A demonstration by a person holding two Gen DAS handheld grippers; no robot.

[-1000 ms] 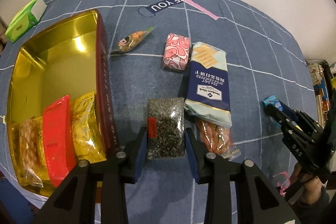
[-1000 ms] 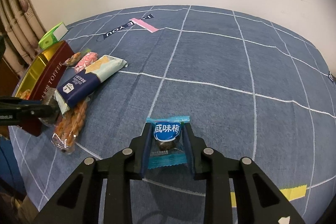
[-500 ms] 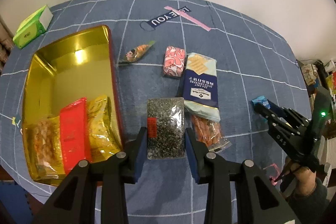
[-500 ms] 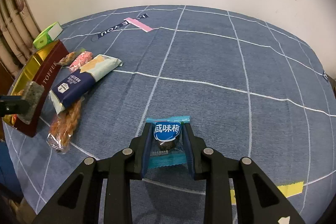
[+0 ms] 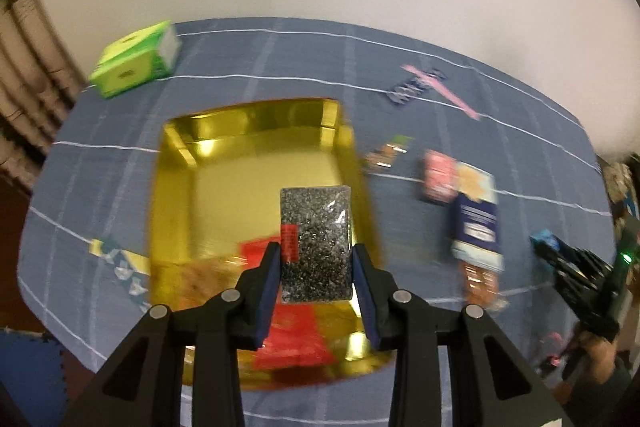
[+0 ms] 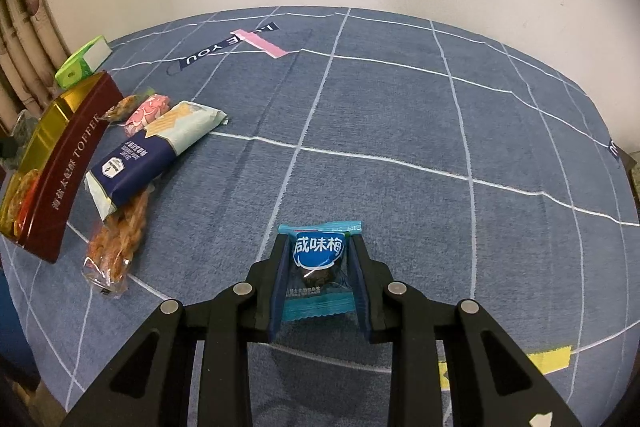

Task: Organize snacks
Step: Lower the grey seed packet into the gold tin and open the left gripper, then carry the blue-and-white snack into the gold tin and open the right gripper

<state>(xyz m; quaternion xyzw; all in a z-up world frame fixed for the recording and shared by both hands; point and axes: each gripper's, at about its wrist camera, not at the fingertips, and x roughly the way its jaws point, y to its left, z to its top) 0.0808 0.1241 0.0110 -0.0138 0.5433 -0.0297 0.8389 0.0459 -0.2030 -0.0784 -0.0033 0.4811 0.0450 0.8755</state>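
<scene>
The left gripper [image 5: 316,273] is clamping a clear packet of dark seeds [image 5: 315,245] and holding it over the open gold tin [image 5: 256,163], which is sitting near the left edge of the blue tablecloth [image 6: 400,131]. The right gripper [image 6: 318,281] is gripping a blue plum candy [image 6: 318,269] above the cloth's near edge. A cracker pack [image 6: 148,155] is lying just beside the tin.

Motion blur smears the crackers pack [image 5: 476,223] and pink packet [image 5: 439,177]; the gold tin [image 6: 24,163] runs off-frame.
</scene>
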